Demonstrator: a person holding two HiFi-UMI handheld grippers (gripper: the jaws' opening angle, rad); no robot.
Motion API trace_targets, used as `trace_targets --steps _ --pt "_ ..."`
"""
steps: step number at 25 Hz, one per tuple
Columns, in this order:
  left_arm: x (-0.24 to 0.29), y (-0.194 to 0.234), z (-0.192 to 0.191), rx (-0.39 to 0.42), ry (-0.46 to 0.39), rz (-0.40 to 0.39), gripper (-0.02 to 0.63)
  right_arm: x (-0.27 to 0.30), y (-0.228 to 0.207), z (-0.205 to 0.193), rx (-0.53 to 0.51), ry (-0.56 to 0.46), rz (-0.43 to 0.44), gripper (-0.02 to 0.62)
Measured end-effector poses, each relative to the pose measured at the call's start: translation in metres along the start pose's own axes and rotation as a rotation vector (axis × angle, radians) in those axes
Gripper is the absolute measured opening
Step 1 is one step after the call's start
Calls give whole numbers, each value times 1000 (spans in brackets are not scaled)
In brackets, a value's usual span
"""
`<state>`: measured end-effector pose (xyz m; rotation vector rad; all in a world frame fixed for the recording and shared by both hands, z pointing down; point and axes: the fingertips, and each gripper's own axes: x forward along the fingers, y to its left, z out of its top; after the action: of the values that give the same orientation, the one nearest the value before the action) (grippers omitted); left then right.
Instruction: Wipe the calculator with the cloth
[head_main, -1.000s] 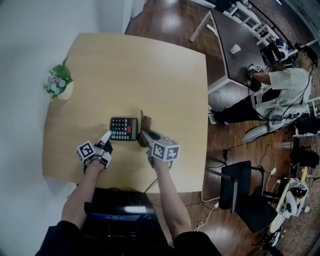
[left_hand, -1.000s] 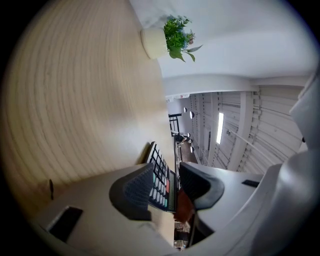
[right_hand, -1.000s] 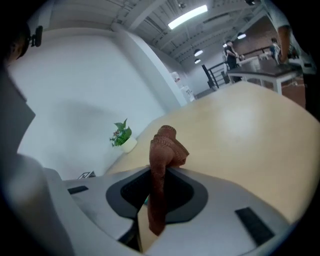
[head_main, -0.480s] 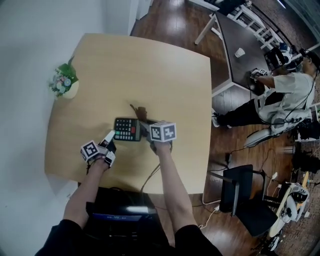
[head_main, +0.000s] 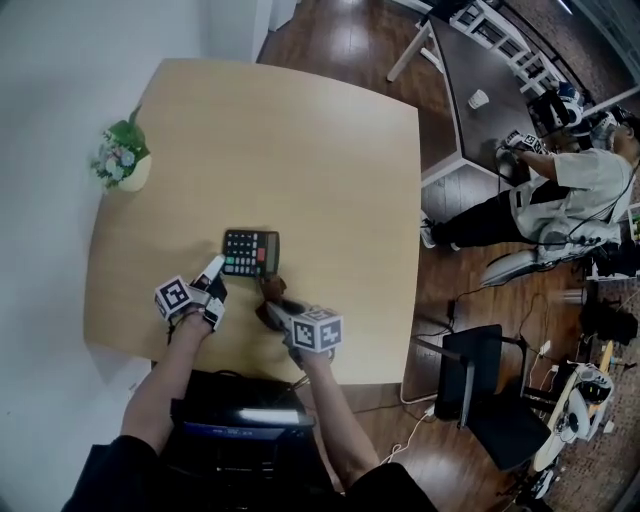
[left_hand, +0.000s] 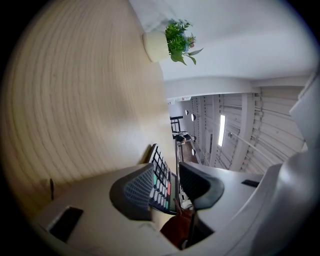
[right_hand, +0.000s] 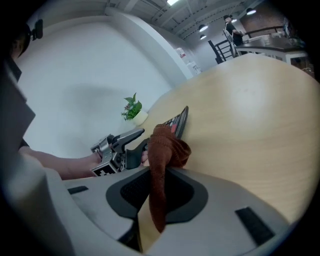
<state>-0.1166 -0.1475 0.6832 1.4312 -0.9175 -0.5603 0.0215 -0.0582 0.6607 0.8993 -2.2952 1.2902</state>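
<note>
Brown woolly cloth (right_hand: 167, 147) pinched in right gripper (right_hand: 157, 192) jaws; left gripper (left_hand: 167, 186) clamps flat calculator (head_main: 250, 252).

The grey left claw (head_main: 212, 272) is pointing almost level, its jaws partly closed and gripping the near corner of the dark, flat calculator (head_main: 250, 252). The grey right claw (head_main: 275, 308) is tilting downward, jaws pinching a brown cloth (head_main: 270, 289). The bare left forearm (head_main: 165, 375) and right forearm (head_main: 325, 405) are reaching forward.

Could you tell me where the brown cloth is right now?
The brown cloth hangs clamped in the right gripper, at the head view's lower centre, just below the black calculator.
</note>
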Motion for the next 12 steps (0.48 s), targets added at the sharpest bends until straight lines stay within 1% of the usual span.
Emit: trace_targets --steps 1,3,6,8,10,12 --pt "0 0 -1 -1 2 -1 156 -4 -1 0 -2 -5 -3 71" --pt "1 -1 0 -4 3 -9 156 -11 -11 25 -33 -53 -32 71" --pt "1 -1 2 19 1 -10 156 -11 -36 95 -114 -139 -93 71" --pt "0 1 1 37 4 3 155 -2 -51 140 -151 -164 -116 72" --pt "0 0 -1 43 6 6 155 18 -60 169 -173 -131 -102 71" --pt "0 -2 -2 34 3 8 153 42 -59 177 -208 -40 -63 71"
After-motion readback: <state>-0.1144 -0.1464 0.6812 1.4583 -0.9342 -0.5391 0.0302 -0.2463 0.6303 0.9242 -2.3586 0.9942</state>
